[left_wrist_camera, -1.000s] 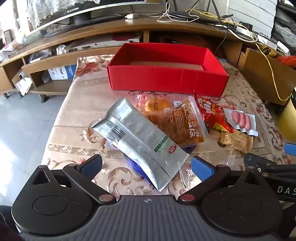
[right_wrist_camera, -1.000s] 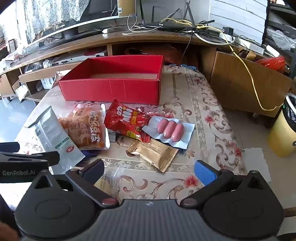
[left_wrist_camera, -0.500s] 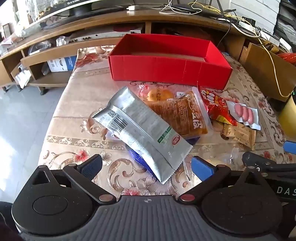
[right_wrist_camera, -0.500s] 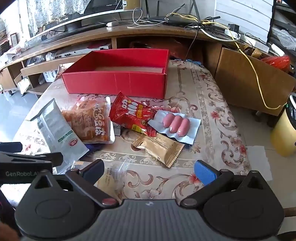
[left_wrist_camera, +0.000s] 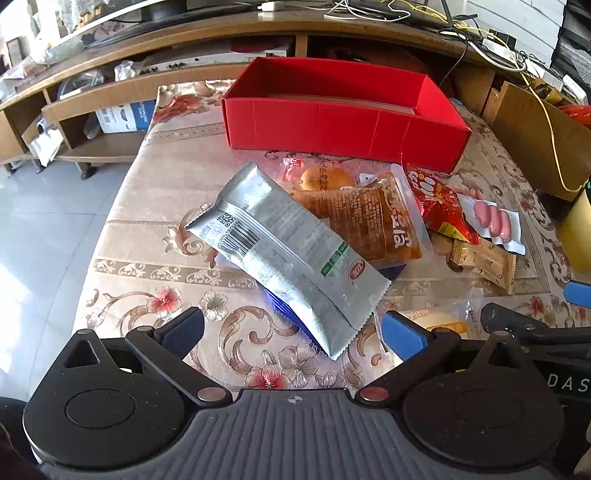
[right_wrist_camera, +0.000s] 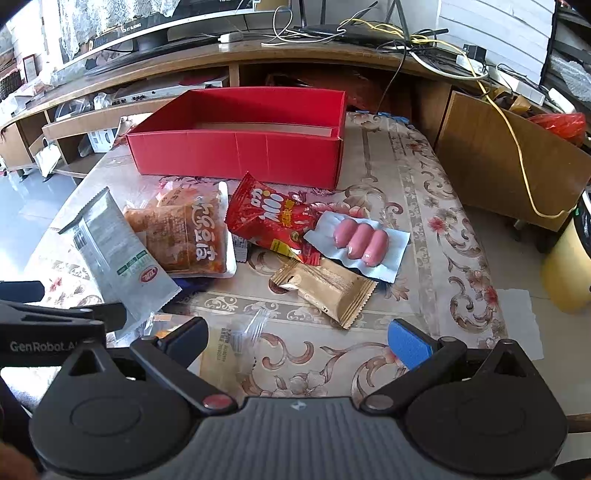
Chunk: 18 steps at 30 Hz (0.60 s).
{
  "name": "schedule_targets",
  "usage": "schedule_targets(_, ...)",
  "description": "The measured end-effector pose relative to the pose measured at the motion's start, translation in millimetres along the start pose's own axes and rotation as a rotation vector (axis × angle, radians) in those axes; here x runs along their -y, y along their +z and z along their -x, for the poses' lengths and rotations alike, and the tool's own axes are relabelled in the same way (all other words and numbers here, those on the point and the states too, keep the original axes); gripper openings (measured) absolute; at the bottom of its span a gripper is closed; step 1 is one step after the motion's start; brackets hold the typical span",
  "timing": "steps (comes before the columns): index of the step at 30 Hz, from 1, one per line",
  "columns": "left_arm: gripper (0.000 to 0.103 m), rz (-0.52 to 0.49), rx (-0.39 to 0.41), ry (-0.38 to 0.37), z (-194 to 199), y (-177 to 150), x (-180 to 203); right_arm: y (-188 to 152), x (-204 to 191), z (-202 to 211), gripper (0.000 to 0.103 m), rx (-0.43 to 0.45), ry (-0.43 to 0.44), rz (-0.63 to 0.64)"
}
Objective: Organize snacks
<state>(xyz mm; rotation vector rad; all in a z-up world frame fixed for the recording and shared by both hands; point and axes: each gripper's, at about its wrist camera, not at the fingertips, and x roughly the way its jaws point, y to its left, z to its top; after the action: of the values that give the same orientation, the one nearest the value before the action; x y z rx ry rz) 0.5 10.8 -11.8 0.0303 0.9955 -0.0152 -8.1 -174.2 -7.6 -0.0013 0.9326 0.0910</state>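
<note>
— On the desk, what lay where?

— Toward its far edge stood a red box, open-topped, its floor bare as far as the walls let one see. All snacks lay outside it, on the near side. A silver pack rested slantwise on top of an orange pouch and a blue item, mostly hidden. Beyond the orange pouch lay a clear bag holding a bun. To the right of the pouch sat a red bag, then a sausage pack with three sausages, its corner touching the red bag. A gold bar lay just in front of those two. A clear wrapper with a yellowish piece inside lay nearest the grippers.

— State of the left gripper?

— Jaws spread wide, nothing between them. It hung above the near end of the silver pack, not touching it.

— And the right gripper?

— Likewise wide apart and empty. It hovered over the clear wrapper and bare cloth, with the gold bar ahead. The left gripper's arm showed at that view's left edge, beside it.

— Surroundings?

— A low wooden shelf unit stood behind the desk, cables lying along its top.
</note>
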Motion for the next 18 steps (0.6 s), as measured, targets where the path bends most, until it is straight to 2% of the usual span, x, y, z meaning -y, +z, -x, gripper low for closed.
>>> schedule_targets(18, 0.103, 0.012, -0.014, -0.002, -2.2, -1.1, -2.4, -0.5, -1.0, -2.3, 0.103, -0.006, -0.001, 0.001)
